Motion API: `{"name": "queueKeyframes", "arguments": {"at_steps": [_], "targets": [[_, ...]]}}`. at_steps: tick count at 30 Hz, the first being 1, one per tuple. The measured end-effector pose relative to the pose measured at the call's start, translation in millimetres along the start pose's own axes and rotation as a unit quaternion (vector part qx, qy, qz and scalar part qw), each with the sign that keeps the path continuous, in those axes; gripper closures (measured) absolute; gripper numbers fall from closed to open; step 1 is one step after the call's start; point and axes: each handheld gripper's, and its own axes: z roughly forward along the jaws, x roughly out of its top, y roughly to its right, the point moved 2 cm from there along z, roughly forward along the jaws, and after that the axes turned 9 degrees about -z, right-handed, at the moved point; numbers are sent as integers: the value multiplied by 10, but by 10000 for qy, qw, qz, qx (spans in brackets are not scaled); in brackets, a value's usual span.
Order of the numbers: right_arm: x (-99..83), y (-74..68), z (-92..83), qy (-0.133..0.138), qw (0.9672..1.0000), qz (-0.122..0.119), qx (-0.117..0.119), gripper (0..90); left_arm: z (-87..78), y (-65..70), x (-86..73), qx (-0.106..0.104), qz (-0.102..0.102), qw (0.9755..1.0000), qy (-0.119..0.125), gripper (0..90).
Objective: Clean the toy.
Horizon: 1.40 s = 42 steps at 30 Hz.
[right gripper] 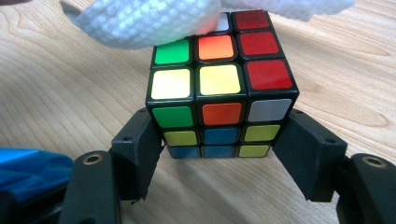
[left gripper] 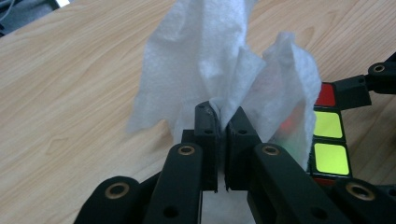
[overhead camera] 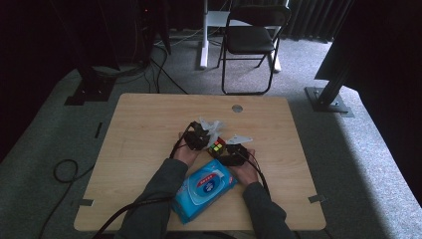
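The left claw (left gripper: 223, 122) is clamped on a white wipe (left gripper: 210, 60) draped against the puzzle cube (right gripper: 219, 84), which sits on the table (overhead camera: 149, 129) just beyond the blue wipes pack (overhead camera: 204, 189). The right claw (right gripper: 219, 154) grips the cube's 2 sides. Wiping should press lightly, with the cube held firm against twisting.

You can see a red and white label on the blue wipes pack (overhead camera: 205, 190) near your forearms, but its print is too small and blurred to read.
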Motion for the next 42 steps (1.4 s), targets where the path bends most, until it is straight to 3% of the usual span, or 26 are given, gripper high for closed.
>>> {"name": "queueKeyframes", "arguments": {"at_steps": [3,4,6,8,13,15,19,25,30,39,42], "targets": [[1,-1,0,-7,10000,-6,-4,333,-27,30,1,-52,91,9999,29,867],[1,-1,0,-10,10000,-7,-2,333,-58,91,-8,-256,239,9994,75,867],[0,-1,2,-6,10000,-6,-7,333,-70,168,-29,-357,472,9982,74,865],[0,-3,3,-6,10000,-8,-16,333,-78,221,-40,-443,570,9974,80,866],[1,-3,3,-7,10000,-13,-17,333,-99,299,-45,-866,611,9944,-24,865],[0,-2,6,-4,10000,-21,-16,334,-99,351,-44,-939,699,9931,-31,866],[0,-3,6,-6,10000,-20,-17,334,-74,351,-25,-1063,658,9921,-28,866],[0,-6,6,-10,10000,-29,-30,335,-44,319,-7,-1024,774,9917,31,866],[0,-9,5,-19,10000,-40,-37,336,-14,273,16,-938,645,9935,62,865],[-1,-18,2,-36,10000,-54,-52,338,7,201,28,-913,531,9944,80,853],[-1,-20,2,-36,10000,-61,-58,338,13,151,39,-702,531,9961,92,853]]}}
